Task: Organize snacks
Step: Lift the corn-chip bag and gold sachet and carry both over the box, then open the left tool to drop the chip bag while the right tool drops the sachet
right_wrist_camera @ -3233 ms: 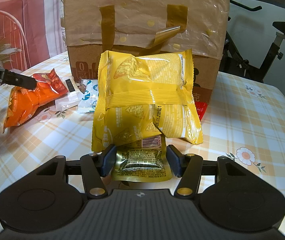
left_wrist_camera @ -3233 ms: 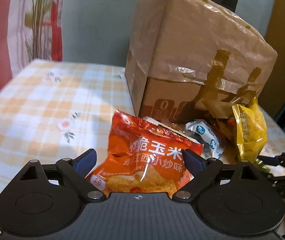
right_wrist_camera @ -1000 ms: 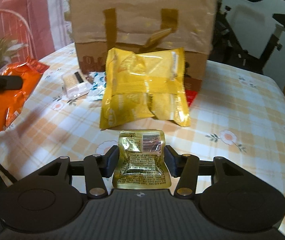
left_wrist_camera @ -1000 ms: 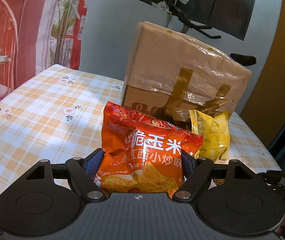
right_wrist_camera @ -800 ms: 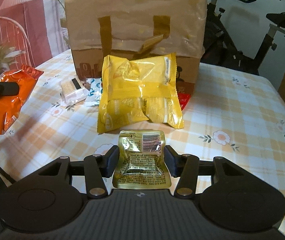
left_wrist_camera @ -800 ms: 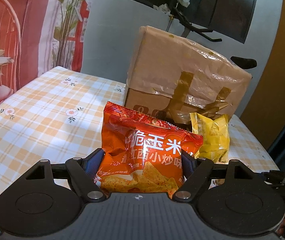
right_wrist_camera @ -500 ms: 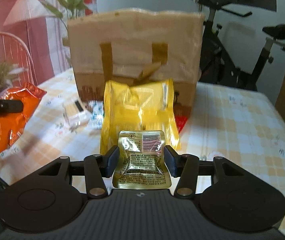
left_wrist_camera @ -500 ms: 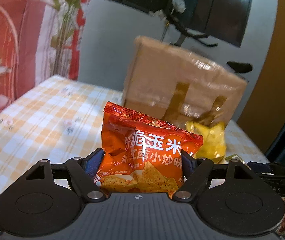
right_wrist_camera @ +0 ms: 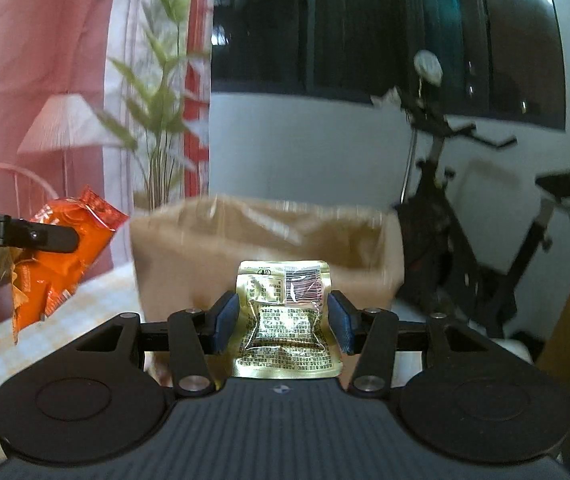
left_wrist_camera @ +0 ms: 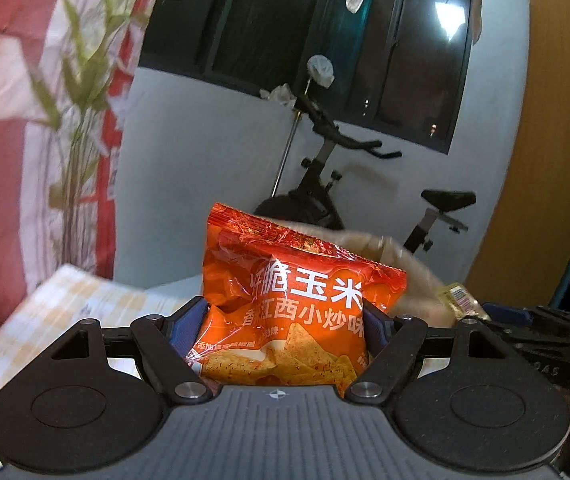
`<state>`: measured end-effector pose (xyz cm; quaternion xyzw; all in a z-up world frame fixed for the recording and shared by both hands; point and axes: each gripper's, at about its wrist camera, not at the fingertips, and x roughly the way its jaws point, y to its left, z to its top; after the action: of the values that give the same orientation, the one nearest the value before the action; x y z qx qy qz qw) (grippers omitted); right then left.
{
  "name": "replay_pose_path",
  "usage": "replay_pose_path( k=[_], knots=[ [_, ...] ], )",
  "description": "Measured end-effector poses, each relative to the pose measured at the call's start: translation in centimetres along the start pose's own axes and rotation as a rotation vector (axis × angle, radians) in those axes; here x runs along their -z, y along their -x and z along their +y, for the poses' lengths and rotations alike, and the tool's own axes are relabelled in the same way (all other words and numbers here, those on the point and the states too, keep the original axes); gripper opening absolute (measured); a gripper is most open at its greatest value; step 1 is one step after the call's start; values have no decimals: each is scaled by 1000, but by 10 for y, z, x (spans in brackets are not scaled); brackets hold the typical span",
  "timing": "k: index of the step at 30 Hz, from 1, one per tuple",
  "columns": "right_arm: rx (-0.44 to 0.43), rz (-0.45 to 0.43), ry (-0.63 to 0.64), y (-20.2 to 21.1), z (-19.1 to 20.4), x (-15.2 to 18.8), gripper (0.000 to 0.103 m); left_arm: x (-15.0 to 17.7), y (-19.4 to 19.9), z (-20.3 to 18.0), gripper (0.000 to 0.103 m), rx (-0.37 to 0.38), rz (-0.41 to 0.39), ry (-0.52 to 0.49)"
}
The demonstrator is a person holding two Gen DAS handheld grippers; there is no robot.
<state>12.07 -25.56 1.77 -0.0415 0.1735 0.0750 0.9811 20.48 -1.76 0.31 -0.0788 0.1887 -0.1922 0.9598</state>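
My left gripper (left_wrist_camera: 285, 322) is shut on an orange chip bag (left_wrist_camera: 293, 312), held upright high above the table. My right gripper (right_wrist_camera: 283, 320) is shut on a small gold foil packet (right_wrist_camera: 287, 320) with a barcode on it. The tan paper bag (right_wrist_camera: 269, 248) with its open top stands just beyond and below the gold packet. In the left wrist view only the tan paper bag's rim (left_wrist_camera: 405, 276) shows behind the chip bag. In the right wrist view the orange chip bag (right_wrist_camera: 57, 256) hangs at the left in the other gripper. The gold foil packet (left_wrist_camera: 461, 300) peeks in at the right of the left wrist view.
The checked tablecloth (left_wrist_camera: 53, 320) lies below at the left. An exercise bike (right_wrist_camera: 497, 240) stands behind the table, with a plant (right_wrist_camera: 161, 120) and a red-and-white curtain (left_wrist_camera: 13, 120) at the left. The other snacks on the table are out of sight.
Both grippers have risen with their packets and tilted up. The table and the loose snacks have dropped out of view, and the paper bag's top now sits low in both views.
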Motion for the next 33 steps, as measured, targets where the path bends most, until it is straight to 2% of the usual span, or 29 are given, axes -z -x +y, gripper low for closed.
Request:
replay_pose_path(
  k=[6,13,18,25,29,31,33],
  knots=[
    [13,-47,-16,-37,-20,-34,52,-38,-33,-17,81,-17,-39,-51],
    [15,-35,-74,-87,-40,-50,52,-60,-84,-31,81,-47,-26,-75],
    [13,-1,-57,-111,-46,-51,52,-62,-113,-37,81,-64,5,-109],
    [2,31,-53,-126,-47,-44,52,-54,-137,-33,82,-97,47,-128],
    [20,39,-44,-124,-46,-41,58,-51,-136,-30,84,-118,59,-140],
    [33,37,-56,-121,-48,-41,59,-51,-132,-30,89,-123,47,-154],
    [34,35,-75,-116,-51,-41,65,-52,-126,-30,91,-131,36,-167]
  ],
)
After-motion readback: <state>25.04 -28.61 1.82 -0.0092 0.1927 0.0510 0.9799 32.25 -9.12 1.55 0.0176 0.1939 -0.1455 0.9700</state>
